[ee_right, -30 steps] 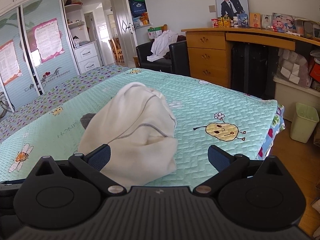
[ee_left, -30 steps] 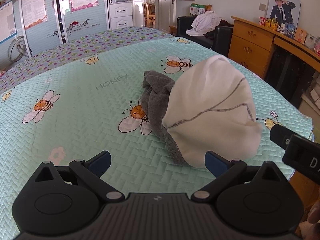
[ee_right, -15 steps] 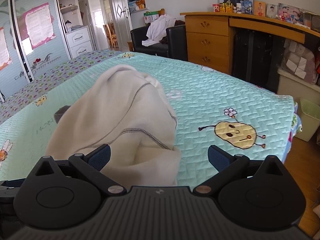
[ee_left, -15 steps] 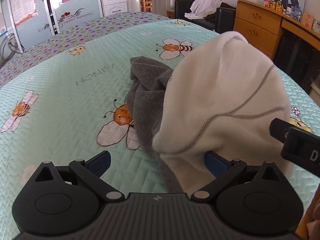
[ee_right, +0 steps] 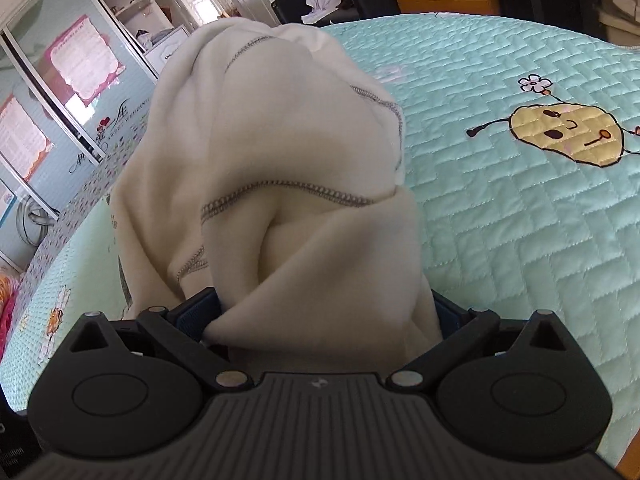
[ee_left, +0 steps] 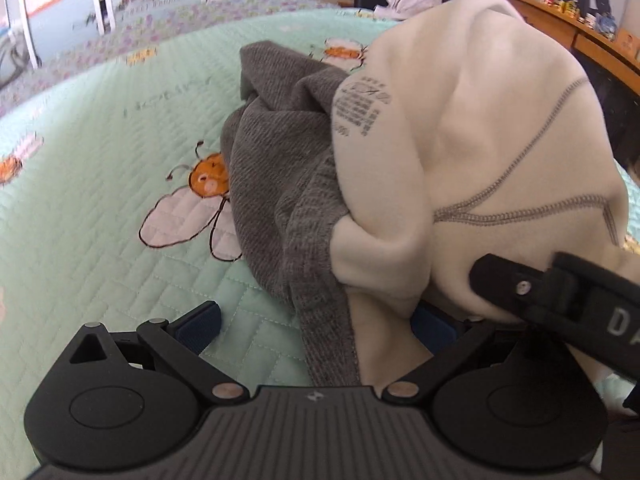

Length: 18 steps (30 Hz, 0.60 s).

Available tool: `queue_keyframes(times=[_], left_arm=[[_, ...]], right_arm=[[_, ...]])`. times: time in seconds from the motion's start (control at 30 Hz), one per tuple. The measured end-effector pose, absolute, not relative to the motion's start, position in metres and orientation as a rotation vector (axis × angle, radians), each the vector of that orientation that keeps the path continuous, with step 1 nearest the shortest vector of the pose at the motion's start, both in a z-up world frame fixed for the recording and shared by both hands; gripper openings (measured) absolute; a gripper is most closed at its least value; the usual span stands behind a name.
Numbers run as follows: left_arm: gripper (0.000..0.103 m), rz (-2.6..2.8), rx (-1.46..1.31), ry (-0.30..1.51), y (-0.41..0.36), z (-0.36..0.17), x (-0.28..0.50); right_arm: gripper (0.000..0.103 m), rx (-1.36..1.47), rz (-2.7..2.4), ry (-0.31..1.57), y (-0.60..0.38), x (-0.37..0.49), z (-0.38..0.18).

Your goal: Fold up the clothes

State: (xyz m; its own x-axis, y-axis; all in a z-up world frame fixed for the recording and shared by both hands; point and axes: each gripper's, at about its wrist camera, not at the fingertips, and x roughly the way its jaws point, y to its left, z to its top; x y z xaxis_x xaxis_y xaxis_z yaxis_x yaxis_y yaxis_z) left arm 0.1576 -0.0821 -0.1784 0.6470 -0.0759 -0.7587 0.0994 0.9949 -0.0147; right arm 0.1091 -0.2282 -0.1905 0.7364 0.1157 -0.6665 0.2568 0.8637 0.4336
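Garment (ee_left: 480, 128) crumpled on quilt (ee_left: 100, 200), cream with gray lining, two hand-held grippers spread

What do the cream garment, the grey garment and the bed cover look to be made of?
Cream garment: likely fleece, matte and softly napped, with grey overlock seams.
Grey garment: a knit, probably cotton or a blend, with fine ribbed lines and a dull finish.
Bed cover: quilted woven fabric with a slight sheen, stitched in a brick pattern with appliqué-like bees.

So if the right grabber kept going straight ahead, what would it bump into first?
The crumpled cream fleece garment. It already sits between the open right gripper fingers, so contact looks almost immediate, though depth is hard to judge.
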Motion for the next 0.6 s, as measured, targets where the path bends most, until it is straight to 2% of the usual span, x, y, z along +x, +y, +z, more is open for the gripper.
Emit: queue_keyframes(times=[0.13,0.17,0.2,0.23,0.3,0.37,0.4,0.47,0.53,0.6], left_arm=[[0.103,-0.108,-0.008,0.822,-0.078,-0.179,0.154],[0.103,-0.116,-0.011,0.827,-0.077,-0.176,0.155],[0.103,-0.125,-0.013,0.831,-0.076,-0.174,0.157],[0.101,-0.136,-0.015,0.832,-0.074,-0.172,0.158],[0.095,-0.169,-0.021,0.814,-0.072,-0.170,0.159],[0.073,-0.207,-0.033,0.803,-0.071,-0.167,0.160],[0.068,-0.227,-0.041,0.800,-0.071,-0.166,0.160],[0.060,-0.254,-0.021,0.786,-0.075,-0.163,0.161],[0.062,-0.262,0.046,0.782,-0.083,-0.165,0.166],[0.074,-0.257,0.053,0.811,-0.084,-0.171,0.173]], right_arm=[[0.102,0.533,-0.080,0.724,-0.227,0.101,-0.193],[0.099,0.550,-0.078,0.718,-0.230,0.100,-0.193],[0.084,0.582,-0.073,0.703,-0.235,0.098,-0.192],[0.075,0.598,-0.061,0.691,-0.237,0.096,-0.189],[0.061,0.581,-0.043,0.672,-0.238,0.094,-0.182],[0.056,0.550,-0.032,0.645,-0.236,0.091,-0.178],[0.054,0.562,-0.027,0.639,-0.238,0.091,-0.178],[0.053,0.607,-0.018,0.629,-0.246,0.093,-0.180],[0.057,0.655,-0.013,0.633,-0.254,0.098,-0.184],[0.078,0.708,-0.009,0.658,-0.259,0.108,-0.192]])
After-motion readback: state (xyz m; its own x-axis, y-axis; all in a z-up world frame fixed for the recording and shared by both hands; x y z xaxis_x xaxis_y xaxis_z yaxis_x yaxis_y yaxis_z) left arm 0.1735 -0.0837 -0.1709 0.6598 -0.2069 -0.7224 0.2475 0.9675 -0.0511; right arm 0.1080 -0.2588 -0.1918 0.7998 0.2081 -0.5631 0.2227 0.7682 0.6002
